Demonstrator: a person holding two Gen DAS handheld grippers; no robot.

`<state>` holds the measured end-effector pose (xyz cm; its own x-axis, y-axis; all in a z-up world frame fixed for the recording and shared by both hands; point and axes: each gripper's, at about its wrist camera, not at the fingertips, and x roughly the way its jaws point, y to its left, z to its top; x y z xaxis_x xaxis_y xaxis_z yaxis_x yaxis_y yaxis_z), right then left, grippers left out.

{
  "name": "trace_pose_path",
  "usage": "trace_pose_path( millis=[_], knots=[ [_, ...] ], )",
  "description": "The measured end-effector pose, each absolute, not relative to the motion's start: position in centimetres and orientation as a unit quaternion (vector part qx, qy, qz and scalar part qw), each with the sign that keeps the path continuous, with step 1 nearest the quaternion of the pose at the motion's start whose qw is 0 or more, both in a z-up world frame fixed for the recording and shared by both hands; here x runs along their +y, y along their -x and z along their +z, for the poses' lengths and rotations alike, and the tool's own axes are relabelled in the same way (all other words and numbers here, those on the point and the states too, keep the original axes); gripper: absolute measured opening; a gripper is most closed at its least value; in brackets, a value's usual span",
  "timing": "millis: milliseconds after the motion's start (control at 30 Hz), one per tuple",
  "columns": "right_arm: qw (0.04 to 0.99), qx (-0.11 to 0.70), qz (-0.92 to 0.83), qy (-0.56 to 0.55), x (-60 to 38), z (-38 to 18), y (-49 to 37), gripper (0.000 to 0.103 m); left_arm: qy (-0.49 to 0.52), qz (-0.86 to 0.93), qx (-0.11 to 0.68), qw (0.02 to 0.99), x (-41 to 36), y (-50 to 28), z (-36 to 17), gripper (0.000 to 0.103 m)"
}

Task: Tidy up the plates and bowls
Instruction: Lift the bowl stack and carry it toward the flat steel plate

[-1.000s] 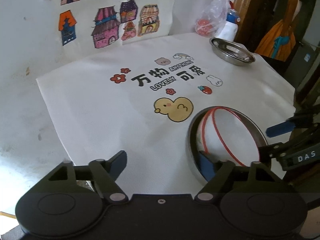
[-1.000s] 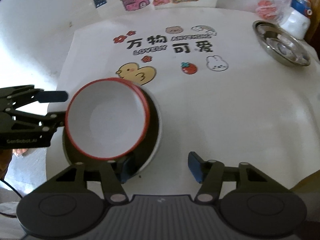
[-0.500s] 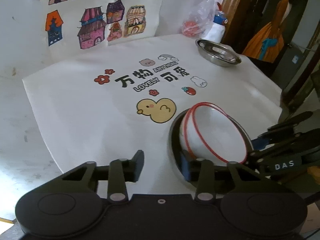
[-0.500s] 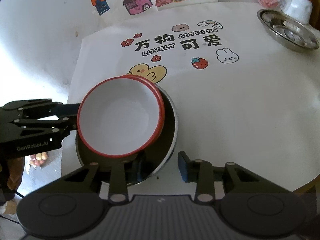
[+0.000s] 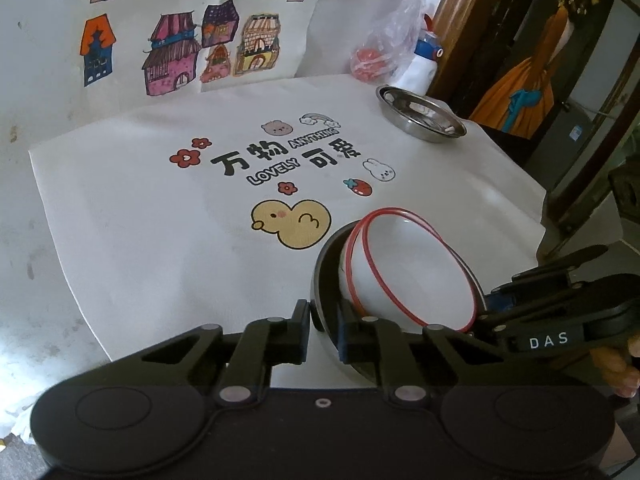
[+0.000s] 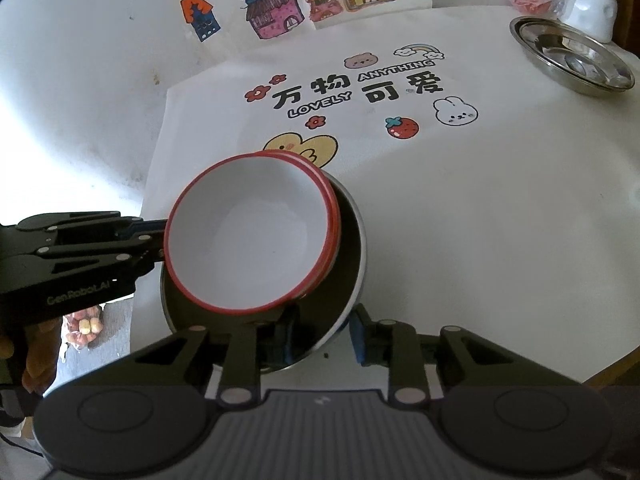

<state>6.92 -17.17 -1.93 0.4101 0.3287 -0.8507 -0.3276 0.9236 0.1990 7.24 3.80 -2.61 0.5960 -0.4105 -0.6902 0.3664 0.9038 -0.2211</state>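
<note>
Two stacked white bowls with red rims [image 5: 412, 268] [image 6: 252, 232] sit tilted inside a steel plate [image 5: 326, 280] [image 6: 348, 280] near the table's front edge. My left gripper [image 5: 322, 330] is shut on the plate's near rim; it also shows in the right wrist view [image 6: 156, 240] at the left of the plate. My right gripper [image 6: 320, 340] is shut on the plate's rim at the opposite side; it shows in the left wrist view [image 5: 496, 312]. A second steel plate [image 5: 420, 120] [image 6: 572, 60] lies at the far right of the table.
A white printed cloth [image 5: 168, 220] covers the table. A plastic bag with something red [image 5: 372, 60] and a white bottle [image 6: 592, 12] stand behind the far plate. A cloth with painted houses [image 5: 180, 40] hangs at the back. The table edge [image 6: 616, 360] is close on the right.
Both grippers have closed from wide open onto the plate's rim. The plate with the bowls now looks tilted and the views have drawn closer to it.
</note>
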Motion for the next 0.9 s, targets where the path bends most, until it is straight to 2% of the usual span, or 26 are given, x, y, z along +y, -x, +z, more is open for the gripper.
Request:
trace_pose_path(
  millis=[900],
  knots=[
    [0.859,0.484,0.166,-0.024,-19.9,-1.3,-7.2,0.026,0.038,-0.199,0.401,0.893,1.3,-8.5,-2.6,0.008]
  ],
)
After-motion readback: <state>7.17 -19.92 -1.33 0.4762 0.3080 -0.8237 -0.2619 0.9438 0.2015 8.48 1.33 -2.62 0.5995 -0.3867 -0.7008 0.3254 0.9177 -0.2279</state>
